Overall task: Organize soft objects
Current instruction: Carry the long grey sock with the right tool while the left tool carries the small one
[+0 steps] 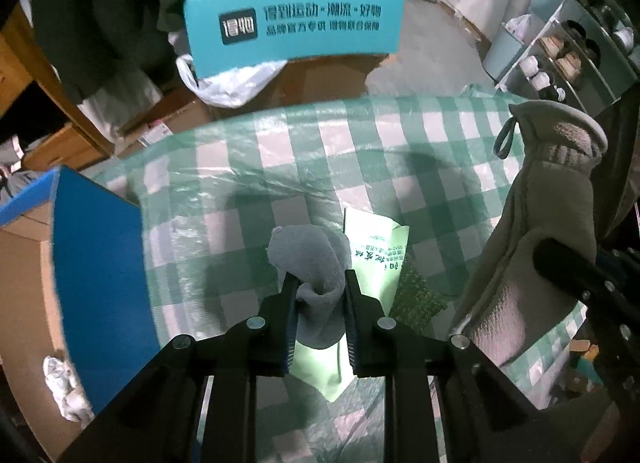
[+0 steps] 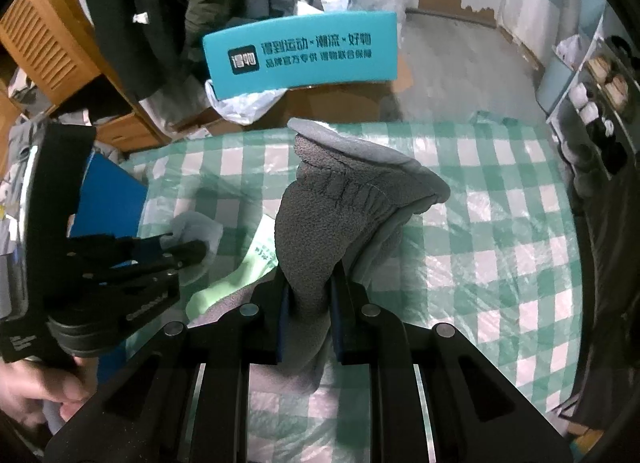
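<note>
**Two soft items in hand above the checked bench**

While both items hung clear of the cloth, we entered them as follows.

Item one: a small pale grey sock (image 1: 316,263), bunched, clamped between the pads of the left gripper (image 1: 320,283), with its loose end drooping below the jaws. Under it lay a light green packet (image 1: 376,247) with printed text and a dark green scrubbing pad (image 1: 416,295), both flat on the bench (image 1: 400,143), which wore a green and white checked plastic cover.

Item two: a grey fleece glove (image 2: 320,223) with a gathered wrist and a hanging loop, pinched near its lower part by the right gripper (image 2: 308,303), jaws drawn tight on the fabric. Its cuff stood up and forward over the bench.

Receptacles noted: a blue box (image 1: 96,263) at the near left edge of the bench, open side not readable from here; a teal printed box (image 1: 296,23) beyond the far edge.

Step in hand, by our judgement: lifting after the grasp, one soft item per gripper. The next move called for carrying each to its place, probably the blue box, keeping the dangling ends clear of the box wall and of the packet, and not letting go until the item was over the opening.
</note>
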`<state>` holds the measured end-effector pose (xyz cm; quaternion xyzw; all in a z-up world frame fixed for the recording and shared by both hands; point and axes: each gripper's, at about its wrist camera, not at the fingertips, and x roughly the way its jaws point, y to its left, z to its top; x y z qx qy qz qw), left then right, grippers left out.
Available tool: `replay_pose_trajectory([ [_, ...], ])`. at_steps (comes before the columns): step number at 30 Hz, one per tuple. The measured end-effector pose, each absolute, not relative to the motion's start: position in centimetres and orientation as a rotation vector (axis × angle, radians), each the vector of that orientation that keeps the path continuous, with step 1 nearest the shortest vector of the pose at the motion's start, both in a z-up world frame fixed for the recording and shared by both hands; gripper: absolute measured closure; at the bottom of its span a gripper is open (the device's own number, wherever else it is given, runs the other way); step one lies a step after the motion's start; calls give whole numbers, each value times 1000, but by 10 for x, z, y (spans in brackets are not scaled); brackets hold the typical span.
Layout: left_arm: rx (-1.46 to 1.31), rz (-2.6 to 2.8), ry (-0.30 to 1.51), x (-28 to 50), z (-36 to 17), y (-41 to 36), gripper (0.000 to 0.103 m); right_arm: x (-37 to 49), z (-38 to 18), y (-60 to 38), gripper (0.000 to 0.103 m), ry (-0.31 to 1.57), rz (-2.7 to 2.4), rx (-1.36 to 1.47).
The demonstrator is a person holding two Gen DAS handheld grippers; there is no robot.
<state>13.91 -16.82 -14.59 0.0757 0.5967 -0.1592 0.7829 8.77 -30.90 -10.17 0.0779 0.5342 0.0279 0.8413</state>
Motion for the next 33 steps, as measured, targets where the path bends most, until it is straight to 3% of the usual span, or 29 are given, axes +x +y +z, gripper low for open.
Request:
replay_pose_trajectory([
  [33,239,-280,1012,86,-38,-117,83,65,-36,-259,88,985,150,6],
])
